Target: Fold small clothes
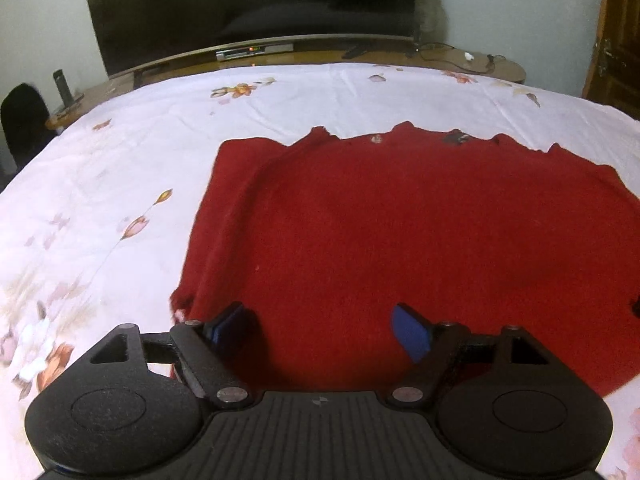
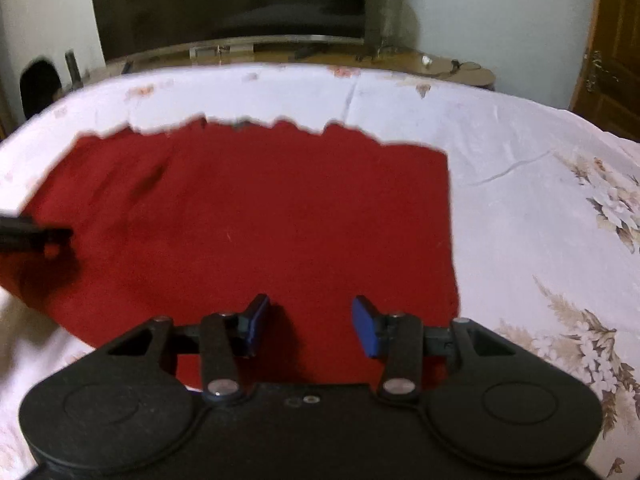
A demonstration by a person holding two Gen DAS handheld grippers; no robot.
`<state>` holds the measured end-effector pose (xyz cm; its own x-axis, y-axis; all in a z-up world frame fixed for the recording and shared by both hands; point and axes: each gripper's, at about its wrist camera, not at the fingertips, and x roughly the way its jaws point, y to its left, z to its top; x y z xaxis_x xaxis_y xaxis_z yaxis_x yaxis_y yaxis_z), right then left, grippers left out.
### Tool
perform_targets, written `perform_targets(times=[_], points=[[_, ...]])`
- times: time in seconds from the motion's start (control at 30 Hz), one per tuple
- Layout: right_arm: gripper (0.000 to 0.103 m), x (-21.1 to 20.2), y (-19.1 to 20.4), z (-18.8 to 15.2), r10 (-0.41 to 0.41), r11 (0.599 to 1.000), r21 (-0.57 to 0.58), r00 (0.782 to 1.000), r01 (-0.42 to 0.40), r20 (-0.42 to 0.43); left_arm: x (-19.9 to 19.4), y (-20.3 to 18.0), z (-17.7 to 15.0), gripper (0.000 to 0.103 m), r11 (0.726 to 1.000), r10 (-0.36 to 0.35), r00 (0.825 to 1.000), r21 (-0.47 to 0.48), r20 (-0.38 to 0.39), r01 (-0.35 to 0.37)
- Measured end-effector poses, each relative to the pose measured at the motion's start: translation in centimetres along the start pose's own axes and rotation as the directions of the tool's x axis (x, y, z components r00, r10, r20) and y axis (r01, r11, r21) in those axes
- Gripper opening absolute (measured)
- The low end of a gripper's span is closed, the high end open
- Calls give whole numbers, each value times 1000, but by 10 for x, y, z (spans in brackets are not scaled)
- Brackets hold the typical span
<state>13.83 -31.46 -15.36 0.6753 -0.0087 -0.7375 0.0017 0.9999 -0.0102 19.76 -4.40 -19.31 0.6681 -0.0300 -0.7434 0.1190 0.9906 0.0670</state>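
A red garment (image 1: 400,232) lies spread flat on the floral white bedsheet (image 1: 120,160), its far edge jagged. It also shows in the right wrist view (image 2: 260,220). My left gripper (image 1: 320,328) is open and empty, hovering over the garment's near left part, blue pads (image 1: 412,332) wide apart. My right gripper (image 2: 310,326) is open and empty over the garment's near right part, blue pads (image 2: 366,326) apart. The left gripper's black tip (image 2: 36,236) shows at the left edge of the right wrist view.
A dark TV (image 1: 248,4) stands on a wooden bench (image 1: 280,56) beyond the bed. A set-top box (image 1: 252,52), cables (image 1: 452,56) and a remote lie on the bench. A wooden door (image 1: 616,40) is at the right. White sheet (image 2: 540,220) surrounds the garment.
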Motion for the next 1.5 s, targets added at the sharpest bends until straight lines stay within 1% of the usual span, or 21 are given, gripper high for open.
perform_targets(times=[0.07, 0.13, 0.17, 0.2, 0.3, 0.33, 0.4, 0.6, 0.8, 1.0, 1.13, 1.3, 1.43, 1.5], points=[[46, -8, 1, -2, 14, 1000, -3, 1000, -14, 16, -6, 2, -6, 80, 1000, -6, 1000, -19, -8, 6], [46, -4, 0, -9, 20, 1000, -13, 1000, -20, -13, -9, 3, -14, 80, 999, -16, 1000, -36, -14, 15], [46, 0, -1, -12, 21, 1000, -13, 999, -21, -36, -8, 1, -17, 80, 1000, -8, 1000, -26, -14, 7], [46, 3, -3, -16, 17, 1000, -9, 999, -17, -42, -7, 1, -20, 80, 1000, -2, 1000, -14, -11, 2], [47, -5, -6, -12, 37, 999, 22, 999, -37, -17, -14, 3, -17, 80, 999, -8, 1000, -43, -21, 7], [50, -10, -6, -10, 54, 998, 20, 999, -54, 1, -17, 5, -16, 80, 999, -11, 1000, -52, -21, 10], [53, -16, -4, -8, 61, 998, 6, 998, -61, 18, -21, 9, -14, 80, 998, -2, 1000, -68, -21, 1], [54, -30, 1, -5, 118, 993, -24, 991, -116, 58, -21, 22, -10, 80, 990, 11, 999, -138, -51, -18], [55, -30, 5, 5, 169, 985, -46, 983, -166, 78, -22, 26, 2, 80, 991, 48, 998, -124, -50, -54], [61, -32, 17, 23, 203, 979, -54, 972, -197, 119, -17, 50, 13, 80, 986, 69, 997, -149, -44, -75], [61, -22, 27, 30, 205, 979, -36, 972, -203, 112, -3, 69, 23, 80, 985, 49, 998, -166, -41, -55], [61, -9, 40, 36, 200, 980, -5, 975, -201, 91, 26, 85, 35, 81, 980, 1, 998, -201, -63, -14], [61, 1, 48, 40, 192, 981, 3, 979, -192, 75, 48, 95, 39, 81, 971, -65, 996, -234, -62, 49], [61, 5, 51, 42, 186, 982, 6, 980, -187, 73, 58, 99, 39, 81, 962, -114, 992, -254, -60, 95]])
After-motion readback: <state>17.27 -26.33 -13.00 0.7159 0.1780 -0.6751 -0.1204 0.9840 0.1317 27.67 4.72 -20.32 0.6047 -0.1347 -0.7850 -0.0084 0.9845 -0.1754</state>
